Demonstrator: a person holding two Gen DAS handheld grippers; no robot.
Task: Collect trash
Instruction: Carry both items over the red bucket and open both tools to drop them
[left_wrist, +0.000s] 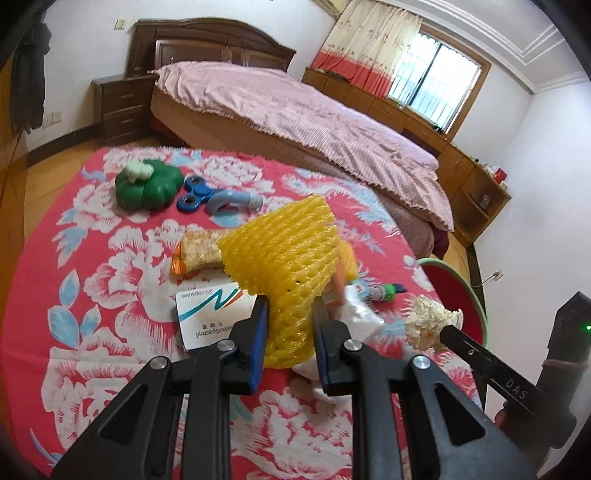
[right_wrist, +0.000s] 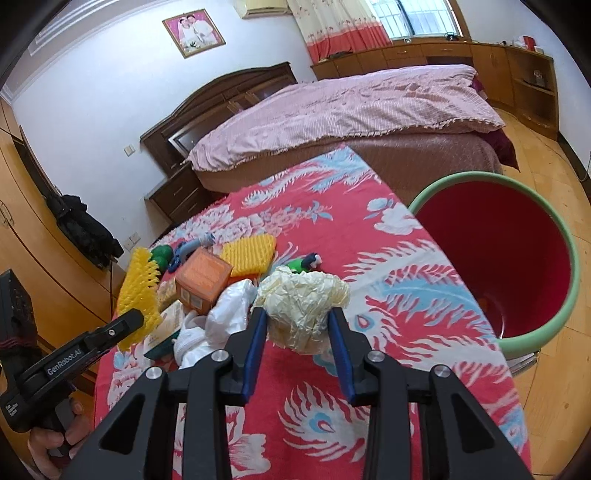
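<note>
A bedroom: a bed (left_wrist: 295, 110) under a pink cover stands behind a table (left_wrist: 92, 266) draped in a red floral cloth, with wooden cabinets under the window.

The left tongs (left_wrist: 290, 317) are clenched on a yellow foam net (left_wrist: 288, 254), its lower end pinched between the blue pads while the wider end flares up and away from them. Just left of the net lie a white capsule box (left_wrist: 210, 310) and a snack wrapper (left_wrist: 195, 253). Farther back on the cloth sit a green toy (left_wrist: 147, 184), a blue spinner (left_wrist: 194, 192) and a grey pipe elbow (left_wrist: 232, 201), close together.

The right tongs (right_wrist: 297, 325) grip a crumpled cream paper ball (right_wrist: 303, 302) between their pads, above the cloth near the table's right edge. Behind it are an orange box (right_wrist: 203, 282), a white plastic bag (right_wrist: 229, 306), a second flat yellow net (right_wrist: 249, 258) and a small green bottle (right_wrist: 304, 263).

A red bin (right_wrist: 517, 258) with a pale green rim stands on the floor just beside the table's right edge; something orange lies at its bottom, too dim to identify.
</note>
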